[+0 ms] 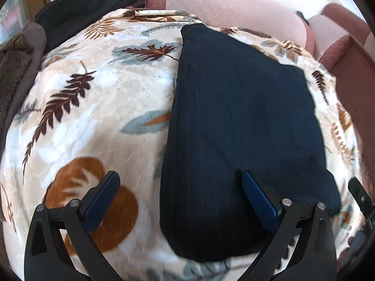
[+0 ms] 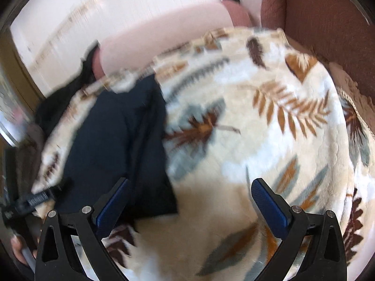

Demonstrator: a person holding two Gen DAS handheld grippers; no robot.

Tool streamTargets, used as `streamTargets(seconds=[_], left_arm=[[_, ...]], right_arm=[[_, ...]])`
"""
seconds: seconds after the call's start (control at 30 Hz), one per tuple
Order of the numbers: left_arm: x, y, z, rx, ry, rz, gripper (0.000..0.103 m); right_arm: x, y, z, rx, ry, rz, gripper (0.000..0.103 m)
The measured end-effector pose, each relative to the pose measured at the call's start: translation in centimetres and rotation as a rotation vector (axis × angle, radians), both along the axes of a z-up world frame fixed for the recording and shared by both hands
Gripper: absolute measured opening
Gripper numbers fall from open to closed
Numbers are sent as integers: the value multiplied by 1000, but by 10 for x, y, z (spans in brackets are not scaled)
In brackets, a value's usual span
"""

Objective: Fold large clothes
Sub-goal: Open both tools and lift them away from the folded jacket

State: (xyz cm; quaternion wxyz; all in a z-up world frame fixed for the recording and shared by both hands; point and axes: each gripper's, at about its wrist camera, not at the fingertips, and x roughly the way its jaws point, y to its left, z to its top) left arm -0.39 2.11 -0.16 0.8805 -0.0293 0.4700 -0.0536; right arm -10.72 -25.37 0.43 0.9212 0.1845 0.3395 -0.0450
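A dark navy pinstriped garment (image 1: 239, 126) lies folded into a flat rectangle on a cream leaf-print blanket (image 1: 93, 107). My left gripper (image 1: 180, 180) is open and empty, hovering over the garment's near left edge; its right finger is over the cloth, its left finger over the blanket. In the blurred right wrist view the garment (image 2: 117, 145) lies to the left. My right gripper (image 2: 191, 187) is open and empty above the blanket (image 2: 257, 140), just right of the garment's near corner.
A black garment (image 1: 77, 11) lies at the back left of the blanket. Pink and maroon sofa cushions (image 1: 234, 7) rise behind and to the right. A brown fleece (image 1: 11, 70) sits at the left edge. The other gripper (image 2: 30, 201) shows at the right wrist view's left.
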Motion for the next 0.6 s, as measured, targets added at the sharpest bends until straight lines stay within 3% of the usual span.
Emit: streamTargets(seconds=[0.07,0.13,0.2,0.23,0.27,0.4,0.6], left_arm=[[-11,4,4,-18,-10,-18,103],[-17,2,1,-2,-11,-30,103],[-19,0,-6,3,-1,-44,103],[-19,-1,-7,2,3,-44,103],[-19,-2,-8,-1,8,-47,103],[-25,-4,3,12,-4,-42,103],[-51,-1,37,33,-90,-58,103]], right_arm=[[3,5,1,4,-22,49,102],[12,18,-5,-11,16,95,102],[27,30,-23,-79,129,117,102],[37,35,-40,-144,234,102,102],[40,39,-46,-173,263,97,102],[29,48,-22,-263,166,82,103],[13,50,15,-272,143,71,103]])
